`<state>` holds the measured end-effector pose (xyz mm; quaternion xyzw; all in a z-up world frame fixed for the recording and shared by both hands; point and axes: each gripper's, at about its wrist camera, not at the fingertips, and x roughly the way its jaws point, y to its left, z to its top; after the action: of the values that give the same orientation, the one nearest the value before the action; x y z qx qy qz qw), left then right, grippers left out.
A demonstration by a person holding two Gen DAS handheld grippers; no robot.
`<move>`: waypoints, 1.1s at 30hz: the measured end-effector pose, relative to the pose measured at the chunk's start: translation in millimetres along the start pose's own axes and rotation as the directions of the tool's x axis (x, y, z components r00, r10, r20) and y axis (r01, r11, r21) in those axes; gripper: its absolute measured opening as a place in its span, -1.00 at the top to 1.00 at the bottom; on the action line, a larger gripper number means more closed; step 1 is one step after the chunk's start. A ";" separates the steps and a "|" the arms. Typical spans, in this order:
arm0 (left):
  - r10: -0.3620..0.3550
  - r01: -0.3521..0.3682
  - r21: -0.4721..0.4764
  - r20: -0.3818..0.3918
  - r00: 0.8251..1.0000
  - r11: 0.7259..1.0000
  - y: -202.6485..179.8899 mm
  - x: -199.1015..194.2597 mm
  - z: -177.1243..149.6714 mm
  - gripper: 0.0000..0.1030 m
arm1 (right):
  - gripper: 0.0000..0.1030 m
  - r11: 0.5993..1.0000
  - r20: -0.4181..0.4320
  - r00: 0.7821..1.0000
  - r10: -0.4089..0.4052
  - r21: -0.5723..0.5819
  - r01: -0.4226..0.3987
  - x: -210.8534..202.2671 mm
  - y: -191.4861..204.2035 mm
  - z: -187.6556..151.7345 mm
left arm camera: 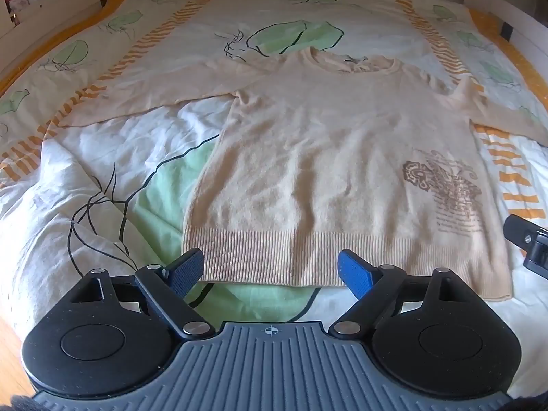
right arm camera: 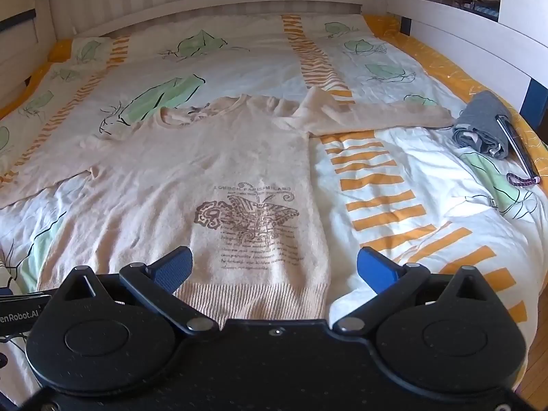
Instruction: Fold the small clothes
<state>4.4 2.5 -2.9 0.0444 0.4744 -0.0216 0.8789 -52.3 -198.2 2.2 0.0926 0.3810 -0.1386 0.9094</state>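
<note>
A cream long-sleeved sweater with a brown butterfly print lies flat, front up, on the bed, sleeves spread to both sides. It also shows in the right wrist view. My left gripper is open and empty, its fingers just above the ribbed hem near the sweater's lower left corner. My right gripper is open and empty over the hem at the lower right corner. Part of the right gripper shows at the right edge of the left wrist view.
The bed has a white cover with green leaves and orange stripes. A folded grey garment and a dark cord lie at the bed's right edge. A white headboard and side rail bound the bed. Wooden floor shows at the lower corners.
</note>
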 end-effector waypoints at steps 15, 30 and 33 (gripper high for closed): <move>-0.001 0.001 -0.006 -0.009 1.000 1.000 -1.1 1.0 1.5 -0.66 | -0.97 1.000 -0.004 1.000 0.005 -0.006 -0.005 1.8 2.8 0.6; -0.005 0.005 -0.007 -0.023 1.000 1.000 -4.1 4.7 0.5 -0.66 | -0.97 1.000 -0.016 1.000 0.009 -0.005 -0.009 3.4 3.5 -0.3; -0.007 0.006 -0.006 -0.027 1.000 1.000 -4.4 5.3 0.7 -0.66 | -0.97 1.000 -0.022 1.000 0.010 -0.005 -0.011 4.9 3.4 -0.5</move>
<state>7.5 -1.9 -7.2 0.0404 0.4862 -0.0224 0.8726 -48.2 -195.7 -1.4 0.0939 0.3908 -0.1319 0.9061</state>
